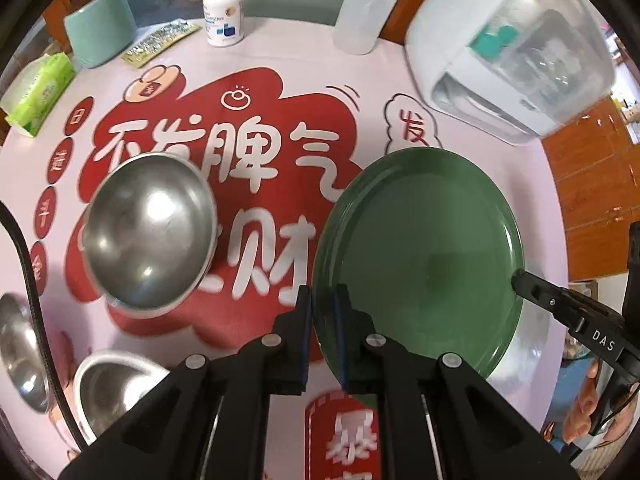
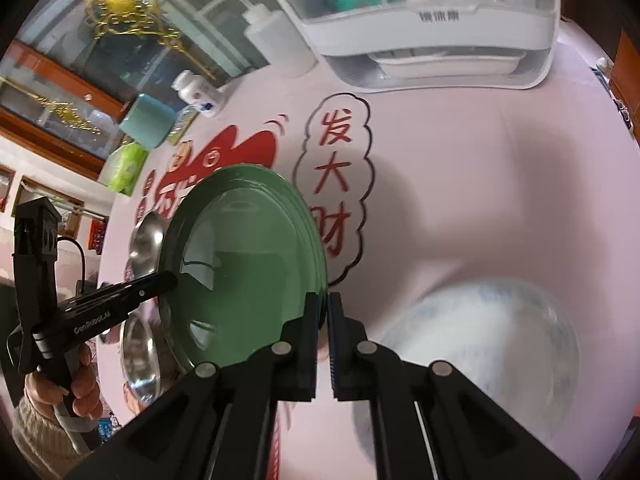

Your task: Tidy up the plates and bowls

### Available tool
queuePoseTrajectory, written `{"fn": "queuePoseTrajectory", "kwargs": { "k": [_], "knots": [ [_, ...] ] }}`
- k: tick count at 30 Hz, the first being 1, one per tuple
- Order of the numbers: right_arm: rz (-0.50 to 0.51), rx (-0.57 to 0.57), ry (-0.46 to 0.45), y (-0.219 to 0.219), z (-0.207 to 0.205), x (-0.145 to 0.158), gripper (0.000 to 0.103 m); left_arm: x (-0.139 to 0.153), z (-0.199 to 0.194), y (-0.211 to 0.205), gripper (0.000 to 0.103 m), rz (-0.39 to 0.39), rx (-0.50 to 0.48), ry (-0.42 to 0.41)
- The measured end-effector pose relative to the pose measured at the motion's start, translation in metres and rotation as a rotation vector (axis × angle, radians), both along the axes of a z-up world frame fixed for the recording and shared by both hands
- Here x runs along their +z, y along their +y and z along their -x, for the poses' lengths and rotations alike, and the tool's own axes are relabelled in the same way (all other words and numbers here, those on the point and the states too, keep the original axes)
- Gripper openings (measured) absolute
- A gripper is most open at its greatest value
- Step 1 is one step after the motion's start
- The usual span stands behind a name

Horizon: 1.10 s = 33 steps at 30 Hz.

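A green plate (image 1: 420, 256) is held off the pink table by both grippers. My left gripper (image 1: 323, 300) is shut on its left rim. My right gripper (image 2: 323, 308) is shut on its opposite rim; it also shows in the left wrist view (image 1: 520, 280). The plate also shows in the right wrist view (image 2: 244, 260), tilted, with the left gripper (image 2: 170, 280) on its far edge. A steel bowl (image 1: 150, 228) lies upside down to the plate's left. More steel bowls (image 1: 108, 384) sit at the lower left. A white and blue bowl (image 2: 480, 356) sits below my right gripper.
A white appliance (image 1: 512, 52) stands at the back right of the table (image 1: 304, 68). A squeeze bottle (image 1: 362, 12), a pill bottle (image 1: 224, 12), a teal container (image 1: 100, 24), a foil packet (image 1: 160, 42) and a green tissue pack (image 1: 38, 94) line the back edge.
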State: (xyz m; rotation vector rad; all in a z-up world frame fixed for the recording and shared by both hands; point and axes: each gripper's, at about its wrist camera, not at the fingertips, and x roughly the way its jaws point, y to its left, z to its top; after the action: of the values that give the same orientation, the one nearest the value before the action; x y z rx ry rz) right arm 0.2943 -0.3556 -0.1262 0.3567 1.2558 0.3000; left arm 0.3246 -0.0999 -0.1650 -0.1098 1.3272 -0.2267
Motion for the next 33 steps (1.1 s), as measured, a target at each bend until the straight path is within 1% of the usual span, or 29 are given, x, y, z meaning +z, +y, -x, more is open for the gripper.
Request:
{"fn": "queuePoseTrajectory", "kwargs": {
  "k": [4, 7, 11, 12, 15, 17, 20, 23, 27, 33],
  "knots": [
    [0.003, -0.01, -0.021, 0.003, 0.034, 0.024, 0.004, 0.027, 0.035, 0.006, 0.008, -0.006, -0.037, -0.02],
    [0.015, -0.02, -0.032, 0.007, 0.067, 0.042, 0.004, 0.044, 0.062, 0.008, 0.008, -0.01, -0.064, -0.031],
    [0.038, -0.037, -0.046, 0.015, 0.107, 0.061, 0.004, 0.064, 0.104, 0.008, 0.008, -0.014, -0.1, -0.039],
    [0.044, -0.043, -0.05, 0.017, 0.119, 0.065, 0.004, 0.071, 0.119, 0.009, 0.008, -0.017, -0.113, -0.042],
    [0.055, -0.057, -0.058, 0.024, 0.153, 0.074, 0.004, 0.08, 0.155, 0.012, 0.008, -0.02, -0.143, -0.047],
    [0.061, -0.06, -0.064, 0.03, 0.178, 0.077, 0.004, 0.081, 0.179, 0.016, 0.008, -0.016, -0.154, -0.04],
    [0.072, -0.061, -0.065, 0.041, 0.213, 0.074, 0.004, 0.074, 0.21, 0.024, 0.008, -0.014, -0.169, -0.029],
    [0.08, -0.062, -0.054, 0.053, 0.244, 0.063, 0.004, 0.06, 0.242, 0.035, 0.008, -0.018, -0.181, -0.019],
    [0.074, -0.066, -0.021, 0.064, 0.275, 0.04, 0.004, 0.03, 0.283, 0.047, 0.009, -0.031, -0.186, 0.02],
    [0.079, -0.07, 0.03, 0.079, 0.306, 0.001, 0.004, -0.005, 0.315, 0.056, 0.009, -0.061, -0.193, 0.049]
  ]
}}
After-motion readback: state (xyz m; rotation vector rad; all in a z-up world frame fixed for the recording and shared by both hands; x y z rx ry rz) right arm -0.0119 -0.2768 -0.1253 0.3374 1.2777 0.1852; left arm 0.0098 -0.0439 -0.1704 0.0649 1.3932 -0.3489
